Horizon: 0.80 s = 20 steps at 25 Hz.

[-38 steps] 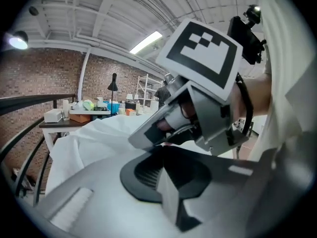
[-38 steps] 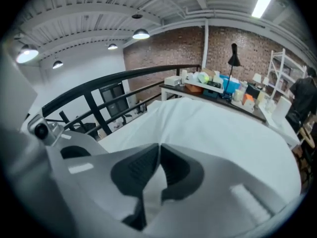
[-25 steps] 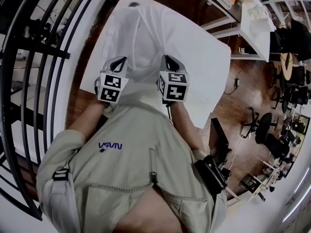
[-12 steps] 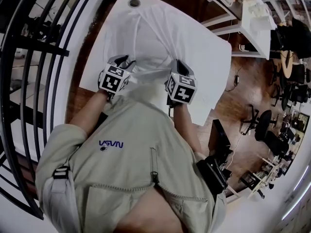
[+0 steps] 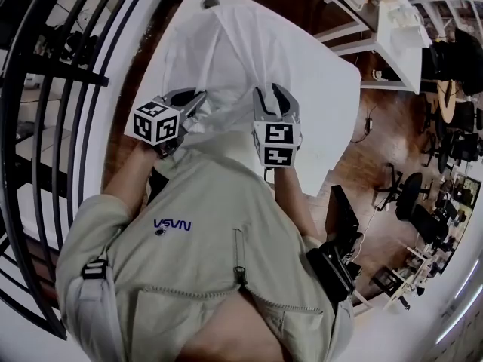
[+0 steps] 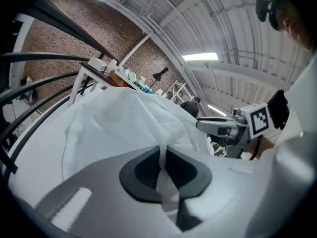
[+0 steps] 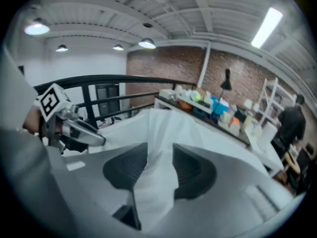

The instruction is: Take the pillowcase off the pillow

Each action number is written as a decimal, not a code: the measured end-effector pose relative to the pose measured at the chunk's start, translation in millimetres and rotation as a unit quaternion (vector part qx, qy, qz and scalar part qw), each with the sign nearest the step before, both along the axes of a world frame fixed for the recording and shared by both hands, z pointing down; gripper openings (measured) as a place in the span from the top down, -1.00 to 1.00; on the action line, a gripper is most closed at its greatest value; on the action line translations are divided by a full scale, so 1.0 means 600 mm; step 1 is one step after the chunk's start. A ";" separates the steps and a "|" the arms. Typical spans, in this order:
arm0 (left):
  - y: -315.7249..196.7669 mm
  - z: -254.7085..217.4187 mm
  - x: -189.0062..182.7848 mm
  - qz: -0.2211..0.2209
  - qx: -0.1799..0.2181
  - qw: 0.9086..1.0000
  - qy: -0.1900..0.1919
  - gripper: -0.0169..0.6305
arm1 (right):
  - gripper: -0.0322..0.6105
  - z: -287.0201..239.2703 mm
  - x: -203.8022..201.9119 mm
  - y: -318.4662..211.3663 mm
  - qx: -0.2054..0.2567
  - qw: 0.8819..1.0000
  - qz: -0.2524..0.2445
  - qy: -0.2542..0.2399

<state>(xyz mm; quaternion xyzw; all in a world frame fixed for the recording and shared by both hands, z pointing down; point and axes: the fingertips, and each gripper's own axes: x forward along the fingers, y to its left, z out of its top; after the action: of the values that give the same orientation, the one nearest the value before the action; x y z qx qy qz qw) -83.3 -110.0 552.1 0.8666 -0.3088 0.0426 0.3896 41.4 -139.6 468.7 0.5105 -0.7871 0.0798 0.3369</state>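
**Left pinches the pillowcase, right fingers spread**

The fingers of the left gripper (image 6: pixel 161 152) have just closed. They now stand narrow, pinching a fold of the white pillowcase (image 6: pixel 114 128) between their dark pads. The fingers of the right gripper (image 7: pixel 159 152) have just been opening and stand wide, with a loose fold of the same cloth lying between them. In the head view the left gripper (image 5: pixel 198 96) sits at 9 o'clock of the right gripper (image 5: pixel 270 90), both at the pillowcase's near edge. From there the cloth runs toward 12 o'clock across the white desk (image 5: pixel 332 96), whose bare part lies at 3 o'clock.
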 end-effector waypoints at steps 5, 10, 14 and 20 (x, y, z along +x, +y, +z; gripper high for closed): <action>-0.006 -0.039 0.002 -0.004 0.008 0.999 0.046 0.89 | 0.35 -0.075 -0.144 0.032 0.091 0.976 -0.195 0.044; 0.008 -0.063 0.008 0.004 0.021 0.998 0.062 0.89 | 0.35 0.007 -0.192 0.053 0.004 0.952 -0.278 0.126; 0.019 -0.080 0.016 0.025 0.037 0.997 0.067 0.91 | 0.32 0.082 -0.162 0.064 -0.095 0.932 -0.289 0.196; 0.030 -0.091 0.037 0.054 0.065 0.995 0.048 0.92 | 0.82 0.132 -0.154 0.061 -0.096 0.933 -0.259 0.229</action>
<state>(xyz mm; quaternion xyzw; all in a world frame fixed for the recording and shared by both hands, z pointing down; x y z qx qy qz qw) -61.4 -92.1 497.7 0.9067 -0.2443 0.0016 0.3439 -51.2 -103.2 547.9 0.2583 -0.7823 -0.0544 0.5642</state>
